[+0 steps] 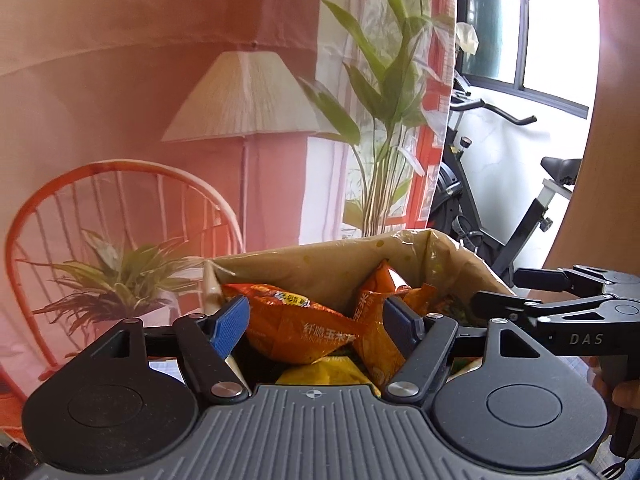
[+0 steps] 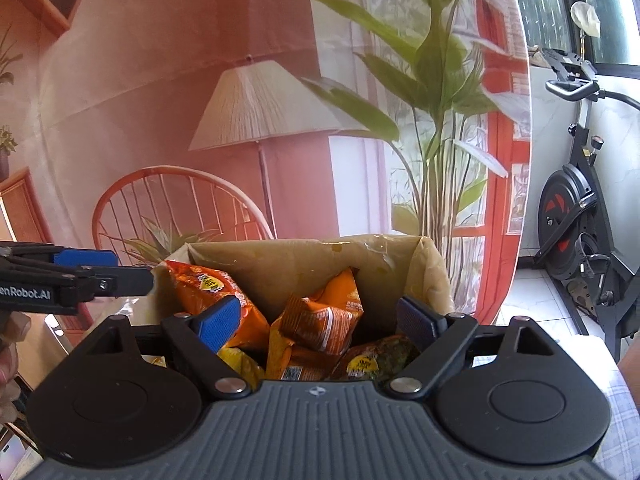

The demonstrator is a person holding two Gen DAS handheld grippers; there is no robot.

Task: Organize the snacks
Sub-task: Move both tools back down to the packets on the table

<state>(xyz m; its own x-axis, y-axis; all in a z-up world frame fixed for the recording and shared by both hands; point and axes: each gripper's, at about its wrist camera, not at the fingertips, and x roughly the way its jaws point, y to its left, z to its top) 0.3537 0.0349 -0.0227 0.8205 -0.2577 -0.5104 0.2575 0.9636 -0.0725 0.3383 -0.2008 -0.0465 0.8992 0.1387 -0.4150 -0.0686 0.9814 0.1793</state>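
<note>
A tan box point(image 1: 320, 256) lined with a clear bag stands just ahead of both grippers, with the snack bags point(image 1: 304, 332) piled inside it. The left gripper point(image 1: 316, 320) hovers at the near edge of the box, its blue pads point(image 1: 230, 326) spread apart with nothing pressed between them; an orange bag lies in the gap behind them, untouched. A yellow bag point(image 1: 320, 376) shows low in the pile, near the camera. The right gripper point(image 2: 316, 320) hangs the same way over the near rim, jaws wide, gripping nothing. Through its view, orange bags point(image 2: 316, 320) lean against each other in the middle, one orange bag point(image 2: 212, 288) rests against the left wall, and a green-and-yellow bag point(image 2: 376, 360) lies at the near right. Behind the box hangs a backdrop point(image 2: 160, 100) printed with a lamp, chair and plants. An exercise bike point(image 2: 580, 220) stands far right.
</note>
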